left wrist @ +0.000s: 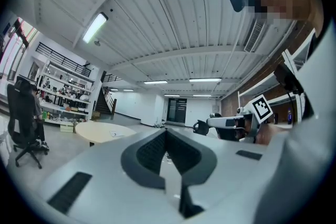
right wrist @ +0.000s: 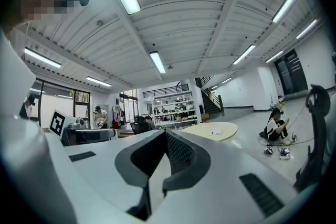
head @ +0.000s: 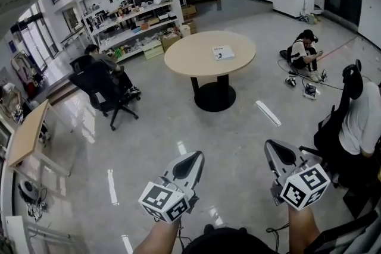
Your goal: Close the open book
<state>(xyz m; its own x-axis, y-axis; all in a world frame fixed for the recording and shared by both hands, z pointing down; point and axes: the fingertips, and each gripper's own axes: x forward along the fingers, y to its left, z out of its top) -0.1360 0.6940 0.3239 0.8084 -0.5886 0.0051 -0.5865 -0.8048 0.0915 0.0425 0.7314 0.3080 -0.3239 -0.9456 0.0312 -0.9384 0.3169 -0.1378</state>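
Observation:
A book (head: pixel 223 53) with a white and dark face lies on the round wooden table (head: pixel 190 56) far ahead across the floor; from here I cannot tell whether it lies open. Both grippers are held level at chest height, well short of the table. My left gripper (head: pixel 197 155) has its jaws together with nothing between them, and so does my right gripper (head: pixel 271 144). In the left gripper view the table (left wrist: pixel 100 130) and the book (left wrist: pixel 116 134) show small at the left. The right gripper view has the table (right wrist: pixel 202 131) and the book (right wrist: pixel 214 132) right of the shut jaws.
A person sits in a black office chair (head: pixel 98 89) left of the table. Another person (head: pixel 305 49) sits on the floor at the right among cables. A seated person in white (head: pixel 364 119) is close on my right. Shelves (head: pixel 134 9) line the back wall; a desk (head: pixel 27 131) stands at left.

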